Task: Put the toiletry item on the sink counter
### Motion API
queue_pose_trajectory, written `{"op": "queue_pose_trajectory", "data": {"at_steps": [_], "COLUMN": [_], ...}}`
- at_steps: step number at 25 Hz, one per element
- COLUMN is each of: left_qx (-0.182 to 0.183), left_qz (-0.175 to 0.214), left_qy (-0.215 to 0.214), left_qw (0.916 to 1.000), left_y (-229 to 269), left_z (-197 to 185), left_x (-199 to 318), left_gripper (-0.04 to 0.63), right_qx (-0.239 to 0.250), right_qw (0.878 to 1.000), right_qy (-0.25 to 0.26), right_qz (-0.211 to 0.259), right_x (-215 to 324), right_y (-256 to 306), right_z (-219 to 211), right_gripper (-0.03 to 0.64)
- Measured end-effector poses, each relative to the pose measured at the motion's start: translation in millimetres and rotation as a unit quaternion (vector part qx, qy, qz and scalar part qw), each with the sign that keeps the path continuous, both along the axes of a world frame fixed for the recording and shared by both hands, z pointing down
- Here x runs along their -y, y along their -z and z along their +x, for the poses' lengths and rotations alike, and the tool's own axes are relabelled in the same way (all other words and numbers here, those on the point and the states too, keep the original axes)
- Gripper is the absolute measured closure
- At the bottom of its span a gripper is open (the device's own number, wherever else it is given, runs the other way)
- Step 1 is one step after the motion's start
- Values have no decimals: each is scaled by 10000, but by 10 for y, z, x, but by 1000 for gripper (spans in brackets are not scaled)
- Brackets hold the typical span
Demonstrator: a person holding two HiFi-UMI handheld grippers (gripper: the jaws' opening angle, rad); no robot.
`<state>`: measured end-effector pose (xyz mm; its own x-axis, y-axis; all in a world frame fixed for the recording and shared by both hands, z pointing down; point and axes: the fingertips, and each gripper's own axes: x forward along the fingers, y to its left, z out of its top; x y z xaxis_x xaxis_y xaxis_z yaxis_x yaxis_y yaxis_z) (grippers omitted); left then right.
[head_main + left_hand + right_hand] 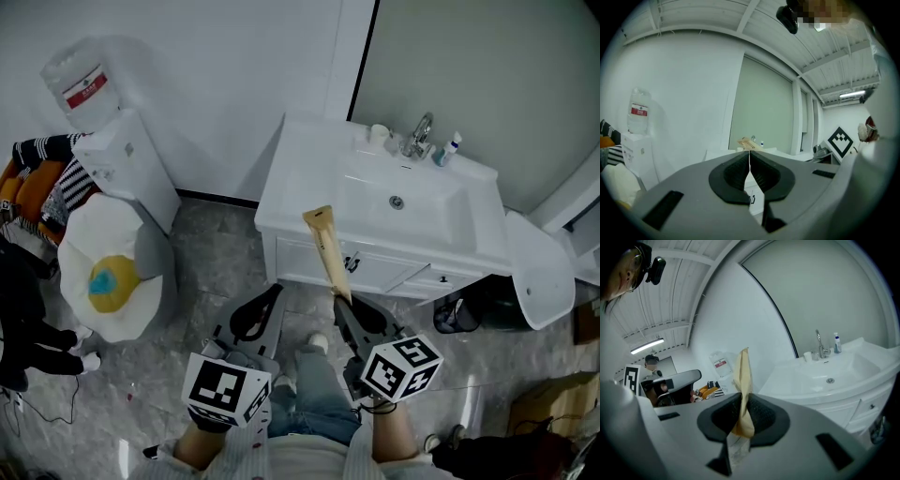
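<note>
A flat tan toiletry tube sticks up and forward out of my right gripper, which is shut on its lower end. In the right gripper view the tube stands pinched between the dark pads of that gripper. It is in the air in front of the white sink counter, short of its front edge. My left gripper hangs beside it at the left, shut with nothing in it. In the left gripper view that gripper has its pads together, and the tube's tip shows beyond.
On the counter a faucet, a white cup and a small bottle stand behind the basin. A water dispenser and an egg-shaped cushion are at the left. A white toilet is at the right.
</note>
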<state>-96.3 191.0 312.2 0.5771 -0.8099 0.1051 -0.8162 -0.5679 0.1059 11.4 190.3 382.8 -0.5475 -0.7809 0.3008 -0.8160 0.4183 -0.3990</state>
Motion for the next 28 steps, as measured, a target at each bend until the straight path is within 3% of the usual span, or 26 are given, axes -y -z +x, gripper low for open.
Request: {"op": "queue_pose_trajectory", "data": {"at_steps": [13, 28], "left_qx": [-35, -42], "left_qz": [-36, -121], "left_qy": [275, 630], "left_qw": [9996, 9979], "left_y": [-87, 20], "left_z": [193, 723], "left_x": [1131, 2571], "left_gripper": [577, 577], "right_qx": [-51, -80], "right_qw": [9996, 9977], "right_qy": [268, 650], "right_qz": [-22, -161], "right_x": [1171, 2652], "right_y": [-78, 10], "right_z": [181, 687], "right_gripper": [561, 560]}}
